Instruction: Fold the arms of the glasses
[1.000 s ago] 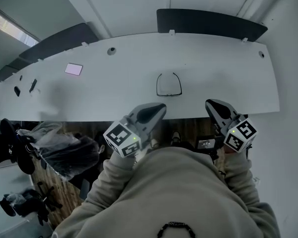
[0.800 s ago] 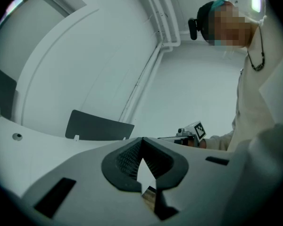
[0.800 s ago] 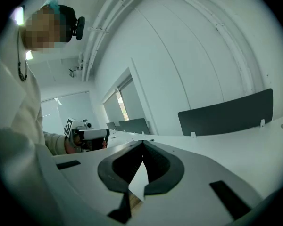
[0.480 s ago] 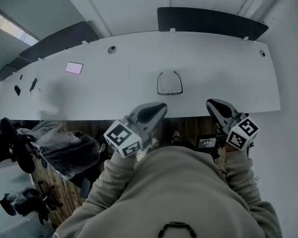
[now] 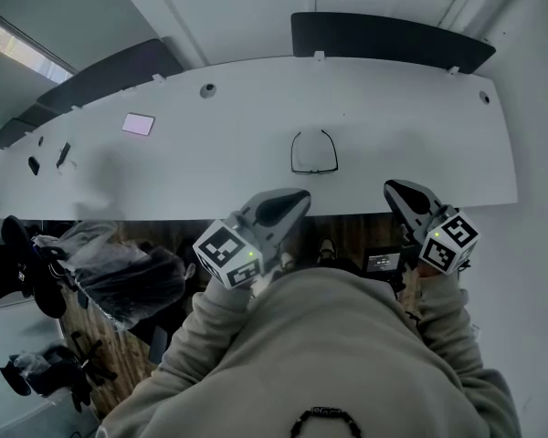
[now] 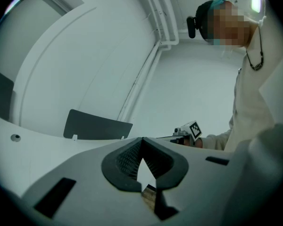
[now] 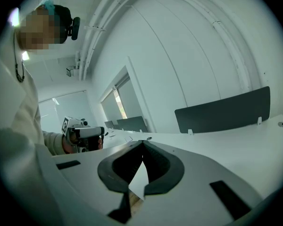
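Note:
A pair of dark-framed glasses [image 5: 313, 152] lies on the white desk [image 5: 210, 153], arms spread and pointing to the far side. My left gripper [image 5: 290, 199] hangs at the desk's near edge, below and left of the glasses, shut with nothing in it. My right gripper [image 5: 397, 191] sits at the near edge to the right of the glasses, also shut and empty. In the left gripper view the jaws [image 6: 142, 139] meet at the tip; the right gripper view shows its jaws [image 7: 142, 143] closed the same way. Neither gripper view shows the glasses.
A pink card [image 5: 137, 124] lies on the desk at the left, with small dark items [image 5: 62, 156] further left. Dark divider panels [image 5: 388, 36] stand along the far edge. Below the desk's left are a chair and bags [image 5: 119, 276].
The right gripper has drifted slightly to the right and down along the near edge. The left gripper and the glasses stay where they were.

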